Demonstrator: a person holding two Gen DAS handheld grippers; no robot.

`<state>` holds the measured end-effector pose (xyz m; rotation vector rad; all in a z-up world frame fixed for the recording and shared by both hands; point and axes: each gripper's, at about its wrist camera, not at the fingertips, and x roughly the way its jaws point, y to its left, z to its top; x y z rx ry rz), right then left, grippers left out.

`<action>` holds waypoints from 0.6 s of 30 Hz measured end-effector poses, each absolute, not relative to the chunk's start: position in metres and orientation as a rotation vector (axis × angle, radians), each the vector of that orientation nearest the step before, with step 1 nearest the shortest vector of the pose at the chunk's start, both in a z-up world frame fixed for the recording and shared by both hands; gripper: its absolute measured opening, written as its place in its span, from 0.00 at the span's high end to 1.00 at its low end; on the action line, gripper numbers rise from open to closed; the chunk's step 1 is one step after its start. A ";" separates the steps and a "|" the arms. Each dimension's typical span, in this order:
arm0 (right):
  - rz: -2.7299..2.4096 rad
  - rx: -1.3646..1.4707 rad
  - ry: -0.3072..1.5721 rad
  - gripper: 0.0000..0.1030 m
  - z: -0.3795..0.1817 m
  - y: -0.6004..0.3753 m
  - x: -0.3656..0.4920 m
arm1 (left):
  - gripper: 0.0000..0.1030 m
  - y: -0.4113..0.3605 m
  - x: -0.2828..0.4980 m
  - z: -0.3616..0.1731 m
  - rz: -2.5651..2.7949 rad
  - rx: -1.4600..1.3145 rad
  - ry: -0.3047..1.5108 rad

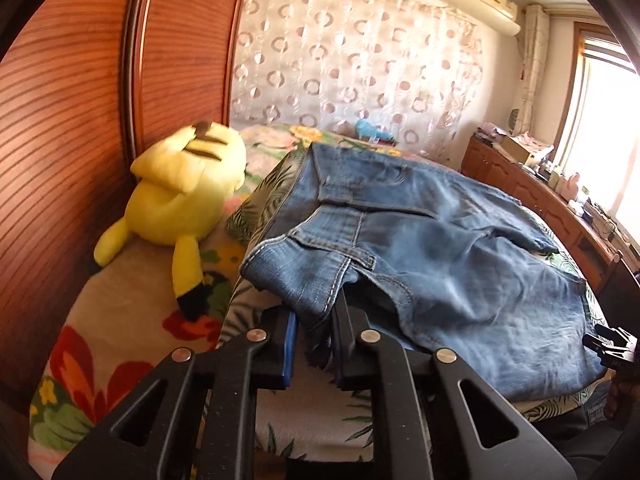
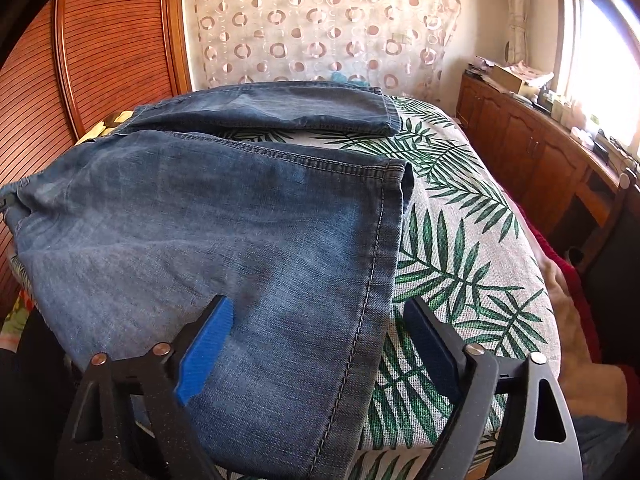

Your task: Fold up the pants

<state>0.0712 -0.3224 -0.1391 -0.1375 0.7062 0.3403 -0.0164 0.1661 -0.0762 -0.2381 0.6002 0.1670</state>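
Blue denim jeans (image 1: 440, 240) lie spread over a leaf-print cover (image 2: 460, 240) on the bed. In the left wrist view my left gripper (image 1: 314, 320) is shut on a bunched fold of the jeans near the waist, lifting that corner slightly. In the right wrist view the two legs (image 2: 200, 220) lie side by side, hems pointing right. My right gripper (image 2: 320, 344) is open, its jaws wide apart on either side of the near leg's hem seam, with its blue pad (image 2: 208, 344) resting on the denim. The right gripper's tip (image 1: 612, 344) shows at the right edge of the left wrist view.
A yellow plush toy (image 1: 184, 196) lies on the floral blanket (image 1: 100, 352) left of the jeans, against a wooden wardrobe (image 1: 80, 100). A low wooden cabinet (image 2: 520, 140) with clutter runs along the right under a bright window. A patterned curtain (image 2: 320, 20) hangs behind.
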 end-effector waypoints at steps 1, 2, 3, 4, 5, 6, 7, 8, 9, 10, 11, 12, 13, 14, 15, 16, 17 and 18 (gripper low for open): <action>0.344 -0.140 0.704 0.22 -0.139 -0.322 0.070 | 0.86 0.165 -0.015 -0.073 0.160 -0.231 0.595; 0.350 -0.143 0.703 0.24 -0.139 -0.322 0.070 | 0.87 0.163 -0.014 -0.070 0.154 -0.225 0.588; 0.352 -0.145 0.703 0.25 -0.139 -0.322 0.069 | 0.87 0.162 -0.012 -0.067 0.150 -0.220 0.583; 0.354 -0.146 0.703 0.28 -0.139 -0.322 0.069 | 0.87 0.161 -0.010 -0.063 0.143 -0.213 0.574; 0.356 -0.148 0.703 0.32 -0.138 -0.322 0.069 | 0.87 0.161 -0.009 -0.061 0.139 -0.210 0.568; 0.358 -0.149 0.705 0.33 -0.137 -0.322 0.070 | 0.87 0.159 -0.007 -0.057 0.133 -0.205 0.562; 0.356 -0.148 0.706 0.38 -0.137 -0.323 0.070 | 0.88 0.158 -0.004 -0.054 0.127 -0.196 0.555; 0.356 -0.147 0.707 0.44 -0.136 -0.324 0.071 | 0.88 0.156 -0.002 -0.051 0.124 -0.187 0.546; 0.357 -0.147 0.708 0.46 -0.135 -0.324 0.072 | 0.88 0.155 -0.001 -0.048 0.119 -0.181 0.538; 0.361 -0.148 0.708 0.52 -0.136 -0.324 0.073 | 0.88 0.153 0.001 -0.044 0.112 -0.177 0.530; 0.365 -0.149 0.708 0.58 -0.135 -0.324 0.073 | 0.88 0.151 0.002 -0.041 0.107 -0.174 0.521; 0.367 -0.150 0.708 0.61 -0.135 -0.324 0.074 | 0.88 0.150 0.004 -0.037 0.102 -0.171 0.511; 0.373 -0.152 0.707 0.66 -0.135 -0.324 0.073 | 0.88 0.148 0.006 -0.034 0.097 -0.167 0.502; 0.379 -0.153 0.707 0.70 -0.135 -0.324 0.073 | 0.88 0.144 0.007 -0.030 0.092 -0.163 0.492; 0.382 -0.155 0.707 0.72 -0.136 -0.324 0.073 | 0.88 0.142 0.010 -0.025 0.087 -0.157 0.481; 0.389 -0.155 0.707 0.82 -0.136 -0.324 0.073 | 0.88 0.141 0.013 -0.021 0.082 -0.151 0.473; 0.394 -0.152 0.710 0.91 -0.134 -0.323 0.075 | 0.88 0.139 0.016 -0.017 0.079 -0.145 0.465; 0.397 -0.145 0.714 0.91 -0.134 -0.324 0.076 | 0.88 0.136 0.019 -0.013 0.075 -0.136 0.454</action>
